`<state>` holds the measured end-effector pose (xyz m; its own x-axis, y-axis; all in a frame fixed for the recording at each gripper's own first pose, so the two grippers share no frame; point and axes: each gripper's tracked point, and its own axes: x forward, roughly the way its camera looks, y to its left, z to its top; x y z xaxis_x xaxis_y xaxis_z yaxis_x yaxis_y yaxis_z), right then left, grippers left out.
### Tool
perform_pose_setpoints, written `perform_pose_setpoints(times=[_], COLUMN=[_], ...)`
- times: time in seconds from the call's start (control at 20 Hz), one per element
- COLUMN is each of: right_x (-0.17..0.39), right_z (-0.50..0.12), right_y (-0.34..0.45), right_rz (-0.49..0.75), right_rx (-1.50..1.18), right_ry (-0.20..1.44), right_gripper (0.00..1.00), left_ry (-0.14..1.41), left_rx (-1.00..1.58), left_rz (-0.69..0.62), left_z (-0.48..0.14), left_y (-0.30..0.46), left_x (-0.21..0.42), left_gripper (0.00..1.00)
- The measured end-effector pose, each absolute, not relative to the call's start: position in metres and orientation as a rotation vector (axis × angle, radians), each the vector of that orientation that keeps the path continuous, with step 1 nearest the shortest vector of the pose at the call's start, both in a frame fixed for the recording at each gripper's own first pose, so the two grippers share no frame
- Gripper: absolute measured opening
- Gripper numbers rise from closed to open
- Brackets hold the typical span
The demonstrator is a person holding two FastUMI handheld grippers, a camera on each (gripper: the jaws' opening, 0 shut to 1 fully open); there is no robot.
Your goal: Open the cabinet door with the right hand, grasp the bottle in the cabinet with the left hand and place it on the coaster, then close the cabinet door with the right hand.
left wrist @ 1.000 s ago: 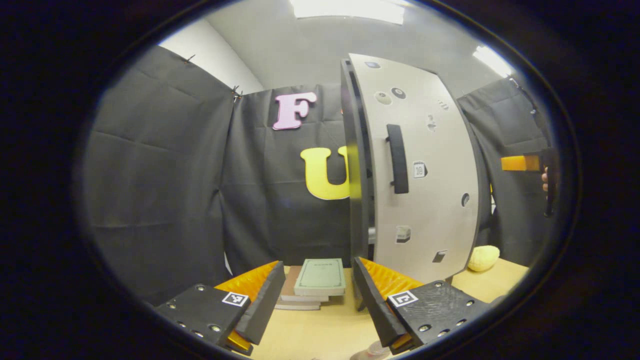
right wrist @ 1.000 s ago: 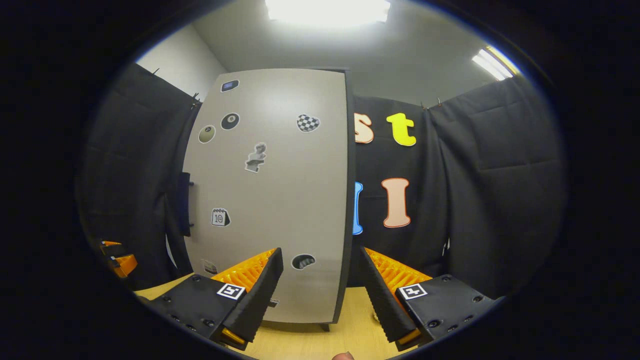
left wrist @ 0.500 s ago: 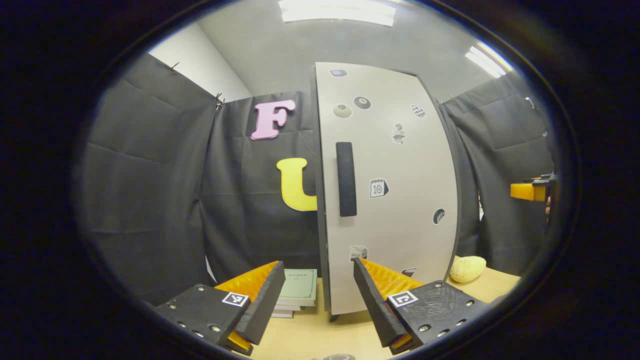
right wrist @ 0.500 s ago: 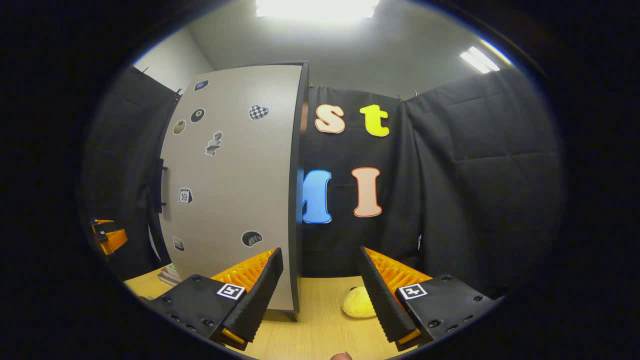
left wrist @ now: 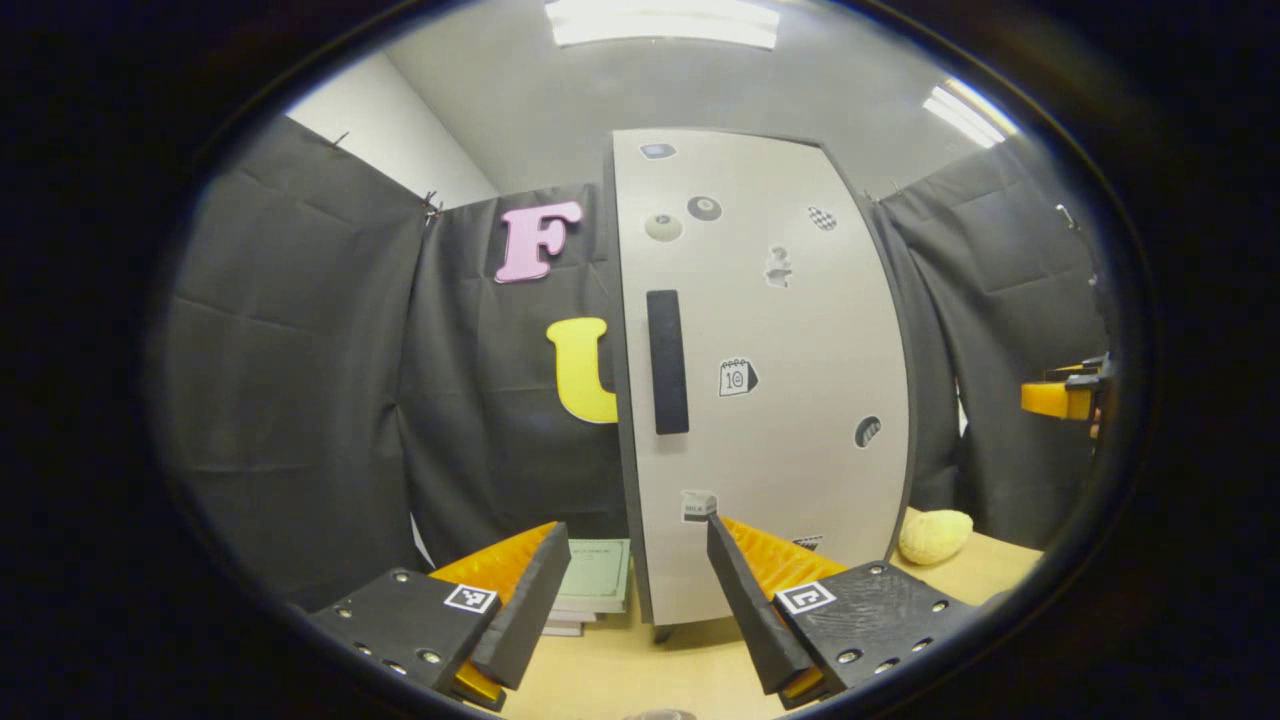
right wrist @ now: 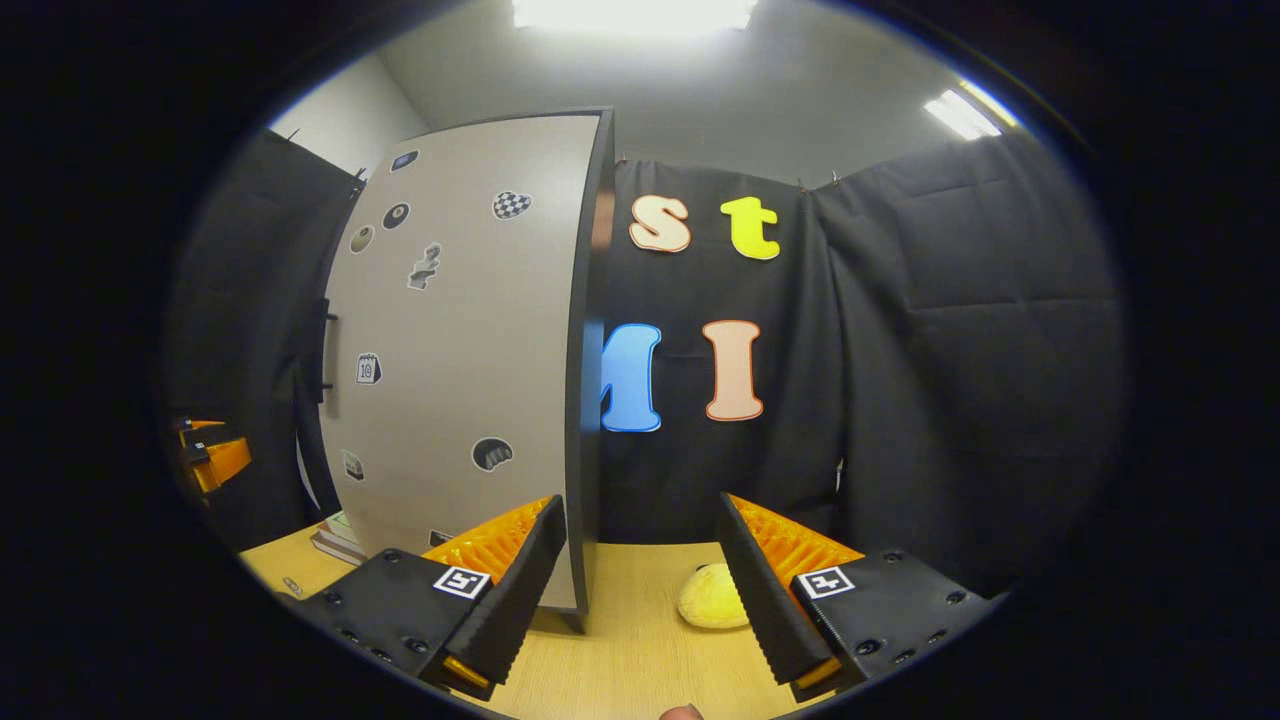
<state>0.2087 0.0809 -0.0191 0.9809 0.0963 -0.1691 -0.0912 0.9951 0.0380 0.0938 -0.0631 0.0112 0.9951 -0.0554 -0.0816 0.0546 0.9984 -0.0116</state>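
The grey cabinet door (left wrist: 790,400) stands flush with the cabinet, its black handle (left wrist: 667,362) upright near the left edge. My left gripper (left wrist: 633,527) is open in front of it, holding nothing. A small grey rounded thing (left wrist: 655,714) peeks in at the bottom edge, too cut off to identify. In the right gripper view the cabinet door (right wrist: 470,350) is at the left, with the handle (right wrist: 320,350) at its far side. My right gripper (right wrist: 640,502) is open and empty, aimed past the cabinet's right edge. Each gripper glimpses the other: right gripper (left wrist: 1060,398), left gripper (right wrist: 215,460).
A stack of books (left wrist: 590,590) lies on the wooden table (left wrist: 690,670) left of the cabinet. A yellow soft lump (left wrist: 933,535) rests to the cabinet's right, and this lump (right wrist: 710,605) lies between my right fingers' line of sight. Black cloth walls surround the table (right wrist: 630,650).
The cabinet door has swung from ajar to shut. The right gripper's view has drifted rightward off the door. The left gripper's view now faces the door more squarely.
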Motion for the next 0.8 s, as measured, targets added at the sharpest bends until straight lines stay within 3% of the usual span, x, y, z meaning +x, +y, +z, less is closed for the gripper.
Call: perform_pose_setpoints(times=[0.8], right_x=[0.196], right_z=[-0.007], right_y=[0.104], right_rz=[0.128], right_rx=[-0.007], right_ry=[0.158], right_gripper=[0.95], left_ry=[0.07], left_rx=[-0.011], left_rz=[-0.047], left_z=[0.017], left_y=[-0.045], left_x=[0.087], left_gripper=[0.84])
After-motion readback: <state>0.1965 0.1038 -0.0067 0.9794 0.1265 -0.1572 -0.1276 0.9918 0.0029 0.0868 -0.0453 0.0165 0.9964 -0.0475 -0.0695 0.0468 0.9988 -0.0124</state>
